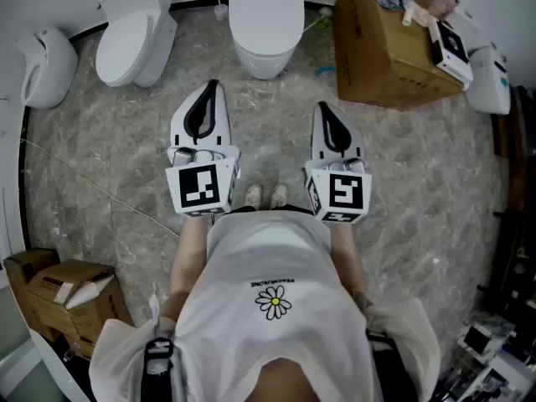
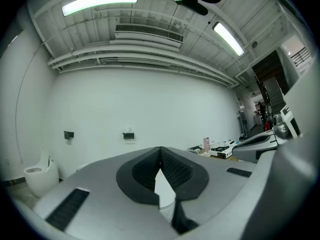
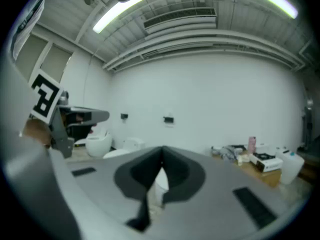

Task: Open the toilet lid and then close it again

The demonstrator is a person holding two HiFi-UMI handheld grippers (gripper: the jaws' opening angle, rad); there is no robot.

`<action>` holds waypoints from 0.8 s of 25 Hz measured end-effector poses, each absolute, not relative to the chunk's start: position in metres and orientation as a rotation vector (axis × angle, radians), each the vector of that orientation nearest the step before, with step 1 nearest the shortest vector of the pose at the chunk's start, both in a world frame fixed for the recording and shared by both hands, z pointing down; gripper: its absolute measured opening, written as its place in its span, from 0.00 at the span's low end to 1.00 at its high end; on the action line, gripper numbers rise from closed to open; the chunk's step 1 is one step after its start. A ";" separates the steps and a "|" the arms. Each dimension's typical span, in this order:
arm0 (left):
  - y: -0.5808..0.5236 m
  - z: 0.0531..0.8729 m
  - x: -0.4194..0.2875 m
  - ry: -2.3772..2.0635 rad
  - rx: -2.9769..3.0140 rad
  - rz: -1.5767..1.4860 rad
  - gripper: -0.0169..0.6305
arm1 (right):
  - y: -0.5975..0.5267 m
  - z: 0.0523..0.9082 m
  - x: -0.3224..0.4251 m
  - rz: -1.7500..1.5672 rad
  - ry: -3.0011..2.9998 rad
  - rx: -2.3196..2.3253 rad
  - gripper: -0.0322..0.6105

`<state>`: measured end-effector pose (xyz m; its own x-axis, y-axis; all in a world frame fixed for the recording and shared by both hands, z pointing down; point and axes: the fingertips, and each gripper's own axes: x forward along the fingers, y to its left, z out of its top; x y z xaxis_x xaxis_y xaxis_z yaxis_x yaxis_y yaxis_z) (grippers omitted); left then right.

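The white toilet (image 1: 266, 15) stands against the far wall with its lid down, straight ahead of the person. Both grippers are held level at waist height, short of the toilet and touching nothing. My left gripper (image 1: 212, 86) is shut, its dark pads meeting at the tip (image 2: 160, 149) with nothing between them. My right gripper (image 1: 322, 107) is also shut and empty, its tip (image 3: 162, 149) aimed at the white wall. A bit of the white toilet (image 3: 161, 181) shows through the slot under the right jaws.
A second toilet (image 1: 134, 28) stands to the left, with a rounded white fixture (image 1: 42, 65) further left. A large cardboard box (image 1: 394, 48) with clutter on top sits on the right. Smaller boxes (image 1: 67, 296) lie at lower left. The floor is grey marble (image 1: 109, 174).
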<state>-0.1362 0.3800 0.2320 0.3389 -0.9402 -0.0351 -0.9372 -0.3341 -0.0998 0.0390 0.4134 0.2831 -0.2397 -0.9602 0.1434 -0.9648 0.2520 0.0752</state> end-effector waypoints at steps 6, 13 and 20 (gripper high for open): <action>0.380 0.238 -0.130 1.725 -2.494 -0.032 0.06 | 0.412 0.289 0.037 0.051 -2.367 1.819 0.10; 0.381 0.232 -0.126 1.734 -2.500 -0.033 0.06 | 0.413 0.279 0.039 0.063 -2.448 1.824 0.10; 0.382 0.228 -0.115 1.731 -2.491 -0.029 0.06 | 0.414 0.272 0.053 0.091 -2.505 1.842 0.10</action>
<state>-0.1152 0.3817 0.2279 0.3502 -0.9355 -0.0460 -0.9335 -0.3446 -0.0996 0.0533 0.4138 0.2725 -0.2981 -0.9527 0.0595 -0.9545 0.2969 -0.0285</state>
